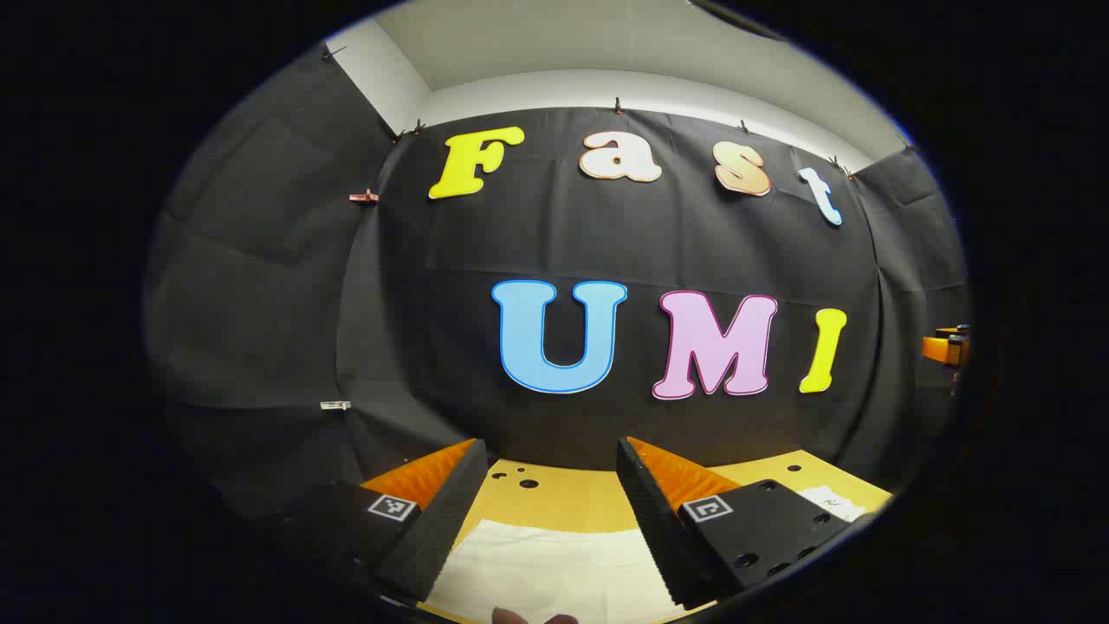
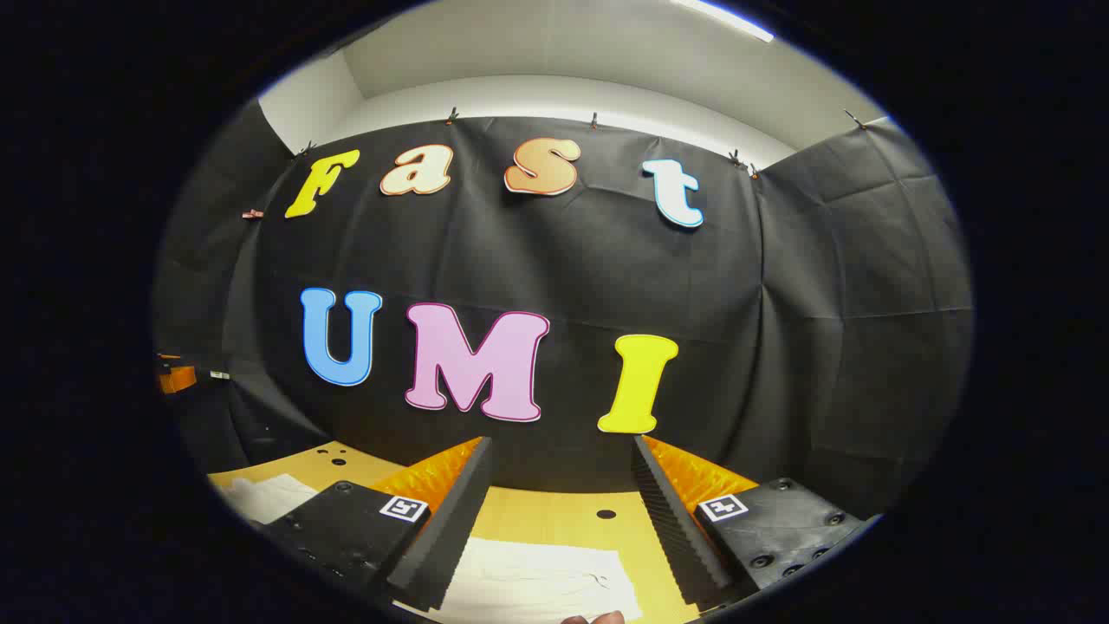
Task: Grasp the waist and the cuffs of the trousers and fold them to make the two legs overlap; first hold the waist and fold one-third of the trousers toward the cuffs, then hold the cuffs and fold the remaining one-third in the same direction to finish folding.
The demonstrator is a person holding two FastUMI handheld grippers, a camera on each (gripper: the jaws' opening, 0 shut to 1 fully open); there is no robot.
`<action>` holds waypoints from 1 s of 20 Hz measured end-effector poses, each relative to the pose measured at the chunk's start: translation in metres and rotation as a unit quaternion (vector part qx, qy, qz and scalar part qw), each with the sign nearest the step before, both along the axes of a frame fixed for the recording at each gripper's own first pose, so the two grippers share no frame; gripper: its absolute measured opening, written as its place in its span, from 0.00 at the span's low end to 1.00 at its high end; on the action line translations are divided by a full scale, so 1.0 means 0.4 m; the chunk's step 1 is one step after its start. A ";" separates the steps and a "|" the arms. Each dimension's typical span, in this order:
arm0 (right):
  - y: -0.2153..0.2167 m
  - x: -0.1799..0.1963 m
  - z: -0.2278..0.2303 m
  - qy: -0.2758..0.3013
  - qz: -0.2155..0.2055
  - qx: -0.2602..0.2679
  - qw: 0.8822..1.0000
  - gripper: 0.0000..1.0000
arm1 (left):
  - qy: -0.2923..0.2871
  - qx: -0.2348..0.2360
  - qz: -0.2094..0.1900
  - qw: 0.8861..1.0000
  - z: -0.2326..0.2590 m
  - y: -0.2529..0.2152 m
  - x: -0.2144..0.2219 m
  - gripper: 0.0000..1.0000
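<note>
Here, in the left gripper view, the left gripper (image 1: 550,511) sits at six o'clock with its two fingers spread wide and nothing between them. In the gap lie the white fabric trousers (image 1: 554,568), flat on the yellow wooden table with small round holes (image 1: 572,494); the cloth spreads from about seven to five o'clock under the fingertips, not touched by either finger as far as can be seen. At the very bottom, near six o'clock, a small part of a hand (image 1: 533,617) peeks in. More white cloth shows at about four o'clock, past the right-hand finger, on the table's edge. At three o'clock, far off against the black cloth wall (image 1: 260,303), an orange part of some device (image 1: 946,347) juts in; what it is cannot be told.

In the right gripper view, the right gripper (image 2: 559,520) also sits at six o'clock, its fingers parted wide and holding nothing. The white trousers (image 2: 537,581) lie flat on the yellow table (image 2: 554,516) between and below the fingers. Another patch of white cloth lies at eight o'clock on the table. A fingertip of a hand (image 2: 593,618) shows at the bottom edge.
</note>
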State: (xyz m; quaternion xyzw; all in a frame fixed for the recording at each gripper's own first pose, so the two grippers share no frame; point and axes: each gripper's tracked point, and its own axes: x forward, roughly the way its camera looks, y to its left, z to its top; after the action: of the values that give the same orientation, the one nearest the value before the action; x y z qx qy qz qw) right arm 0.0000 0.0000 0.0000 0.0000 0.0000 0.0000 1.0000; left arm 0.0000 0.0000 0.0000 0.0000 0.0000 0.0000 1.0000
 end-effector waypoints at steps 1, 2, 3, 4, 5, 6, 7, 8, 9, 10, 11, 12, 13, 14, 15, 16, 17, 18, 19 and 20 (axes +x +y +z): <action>0.003 0.003 0.001 -0.001 -0.001 -0.001 1.000 0.90 | 0.002 0.002 0.000 1.000 -0.008 0.002 0.002 0.96; 0.004 0.005 -0.001 -0.001 -0.002 -0.004 1.000 0.97 | 0.005 0.003 0.000 1.000 -0.011 0.006 0.006 0.95; 0.003 0.007 -0.003 -0.003 -0.005 -0.009 1.000 0.97 | 0.007 0.003 0.000 1.000 -0.017 0.007 0.008 0.95; 0.001 0.010 -0.003 -0.005 -0.009 -0.015 1.000 0.97 | 0.008 0.003 0.000 1.000 -0.018 0.010 0.012 0.95; 0.000 0.012 -0.002 -0.008 -0.012 -0.021 1.000 0.97 | 0.009 0.003 0.001 1.000 -0.021 0.012 0.014 0.95; 0.000 0.014 -0.002 -0.008 -0.014 -0.023 1.000 0.97 | 0.008 0.004 0.002 1.000 -0.017 0.015 0.016 0.95; 0.004 0.017 -0.010 0.001 -0.014 -0.022 1.000 0.97 | 0.007 0.005 0.002 1.000 -0.018 0.015 0.018 0.95; 0.008 0.017 -0.024 0.009 -0.012 -0.018 1.000 0.97 | 0.006 0.008 0.003 1.000 -0.017 0.016 0.022 0.96; 0.010 0.016 -0.029 0.014 -0.011 -0.012 1.000 0.97 | 0.004 0.011 0.002 1.000 -0.019 0.016 0.022 0.95; 0.010 0.017 -0.029 0.015 -0.011 -0.006 1.000 0.97 | 0.005 0.014 0.001 1.000 -0.018 0.016 0.023 0.95; 0.008 0.017 -0.030 0.016 -0.012 0.000 1.000 0.97 | 0.007 0.019 0.002 1.000 -0.025 0.018 0.024 0.95; 0.008 0.019 -0.038 0.017 -0.011 0.001 1.000 0.97 | 0.008 0.023 0.000 1.000 -0.027 0.019 0.026 0.95; 0.007 0.018 -0.045 0.021 -0.010 -0.001 1.000 0.97 | 0.010 0.028 -0.001 1.000 -0.035 0.021 0.026 0.96; 0.005 0.022 -0.060 0.026 -0.010 -0.005 1.000 0.97 | 0.012 0.032 -0.004 0.999 -0.041 0.025 0.025 0.95; -0.001 0.022 -0.066 0.030 -0.009 -0.011 0.999 0.97 | 0.016 0.038 -0.010 0.999 -0.054 0.025 0.024 0.95; -0.004 0.022 -0.076 0.034 -0.008 -0.017 0.999 0.97 | 0.025 0.046 -0.021 0.998 -0.071 0.023 0.027 0.96; -0.010 0.019 -0.089 0.040 -0.007 -0.026 0.999 0.97 | 0.036 0.057 -0.036 0.997 -0.098 0.023 0.022 0.96; -0.019 0.018 -0.111 0.049 -0.007 -0.039 0.998 0.97 | 0.050 0.076 -0.052 0.995 -0.126 0.026 0.019 0.96; -0.033 0.011 -0.134 0.060 -0.009 -0.055 0.997 1.00 | 0.065 0.099 -0.067 0.991 -0.165 0.035 0.013 0.96; -0.049 0.001 -0.159 0.071 -0.013 -0.070 0.995 0.97 | 0.084 0.127 -0.080 0.985 -0.205 0.044 0.006 0.96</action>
State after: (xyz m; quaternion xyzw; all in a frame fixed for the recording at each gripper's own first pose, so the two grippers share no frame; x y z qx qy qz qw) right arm 0.0004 -0.0195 -0.0636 -0.0704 0.0711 -0.0129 0.9949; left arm 0.0023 0.0175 -0.0819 0.1265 0.0843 -0.0796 0.9852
